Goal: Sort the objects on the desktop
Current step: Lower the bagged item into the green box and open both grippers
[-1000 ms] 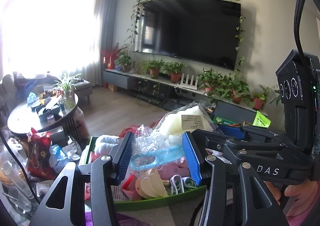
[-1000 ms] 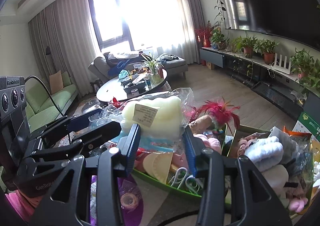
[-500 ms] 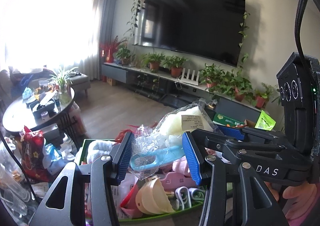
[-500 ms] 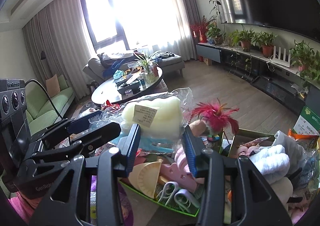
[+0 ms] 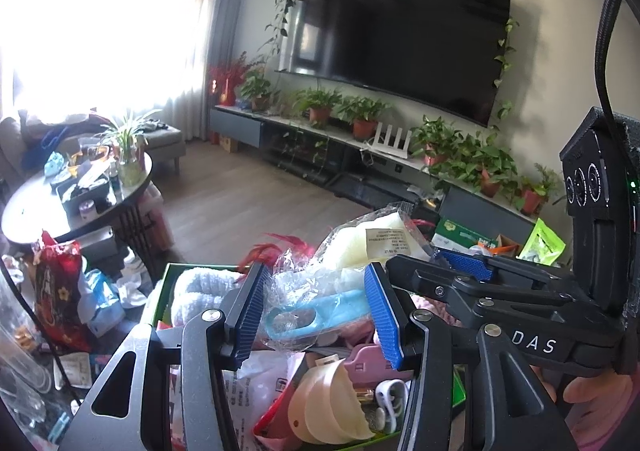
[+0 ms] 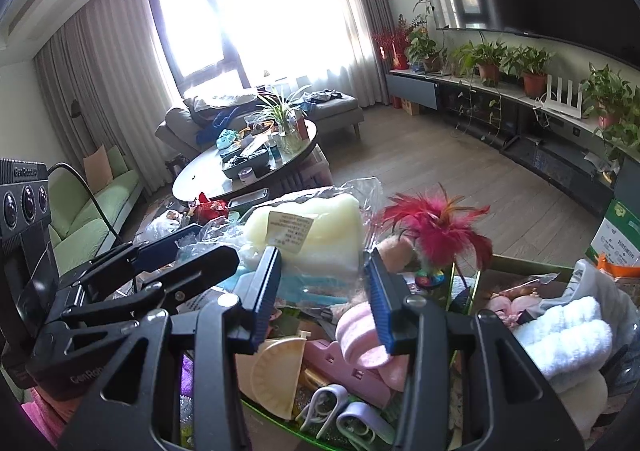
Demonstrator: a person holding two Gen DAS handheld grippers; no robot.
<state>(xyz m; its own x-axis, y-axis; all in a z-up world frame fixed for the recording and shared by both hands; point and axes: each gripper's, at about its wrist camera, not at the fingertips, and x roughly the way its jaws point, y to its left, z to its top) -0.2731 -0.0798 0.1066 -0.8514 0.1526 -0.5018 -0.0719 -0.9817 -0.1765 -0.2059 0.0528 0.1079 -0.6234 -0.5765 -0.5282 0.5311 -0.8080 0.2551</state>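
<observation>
A clear plastic bag [image 5: 320,283] holding a pale yellow sponge [image 6: 312,235] and a light blue handled tool [image 5: 308,315] hangs between both grippers. My left gripper [image 5: 316,309] is shut on the bag's lower part, around the blue handle. My right gripper [image 6: 322,291] is shut on the same bag just below the sponge. In the left wrist view, the right gripper's blue pad [image 5: 464,267] sits at the bag's right side. The bag hangs over a green box [image 5: 168,283] crowded with small objects.
The box holds a cream dumpling mould [image 6: 276,375], a pink plastic piece [image 6: 340,367], white clips [image 6: 328,407], white fluffy socks [image 6: 568,335] and a red feather toy [image 6: 440,227]. A round dark table [image 6: 248,171] stands beyond. A red snack bag [image 5: 56,291] lies at the left.
Both grippers have carried the bag forward and lower over the green box. More of the box's contents now shows under the fingers. The grip on the bag is unchanged.
</observation>
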